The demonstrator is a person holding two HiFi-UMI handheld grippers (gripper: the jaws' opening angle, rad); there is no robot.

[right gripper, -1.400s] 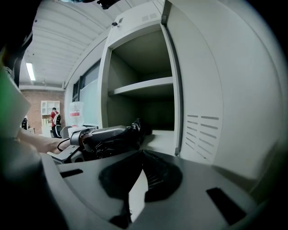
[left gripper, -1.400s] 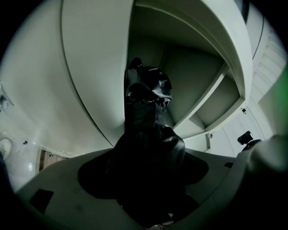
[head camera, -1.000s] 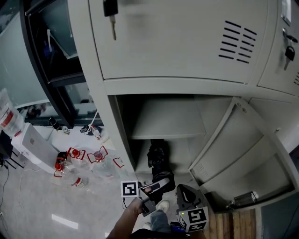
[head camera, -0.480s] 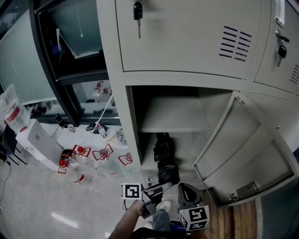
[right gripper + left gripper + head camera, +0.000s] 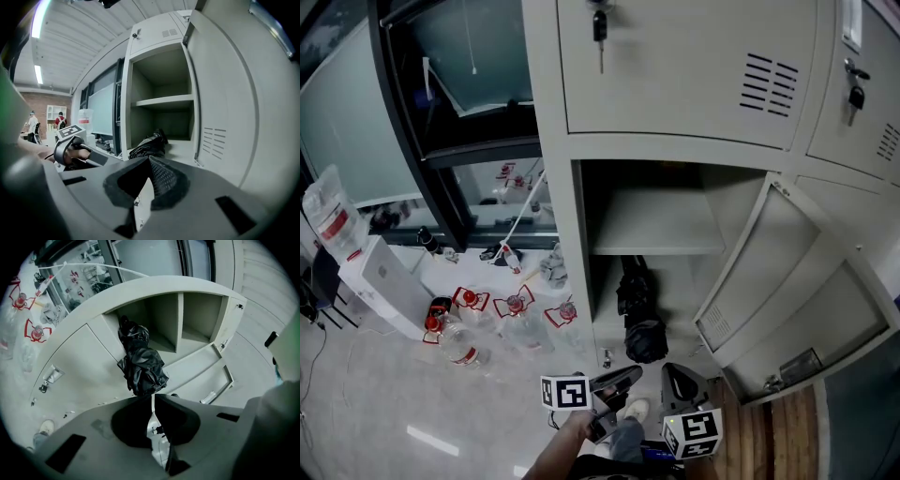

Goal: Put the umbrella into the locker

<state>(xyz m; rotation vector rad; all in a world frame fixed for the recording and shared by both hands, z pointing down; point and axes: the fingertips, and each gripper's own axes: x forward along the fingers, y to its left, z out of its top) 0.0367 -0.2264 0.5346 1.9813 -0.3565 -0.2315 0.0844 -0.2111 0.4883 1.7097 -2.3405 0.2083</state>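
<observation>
Folded black umbrella (image 5: pixel 639 319), crumpled glossy fabric, lies on the floor of the open grey sheet-metal locker (image 5: pixel 675 131), under its flat shelf. Left gripper (image 5: pixel 619 379) is held level before it; its jaws have just been closing and now meet, nothing between them. Right gripper (image 5: pixel 679 382) sits beside it, tilted slightly down, jaws pressed together, empty.

Two grippers held low, side by side. The left gripper (image 5: pixel 619 378), on a bare forearm (image 5: pixel 553 455), has just been closing, jaws together, empty; the right gripper (image 5: pixel 673 375) likewise closed, empty
</observation>
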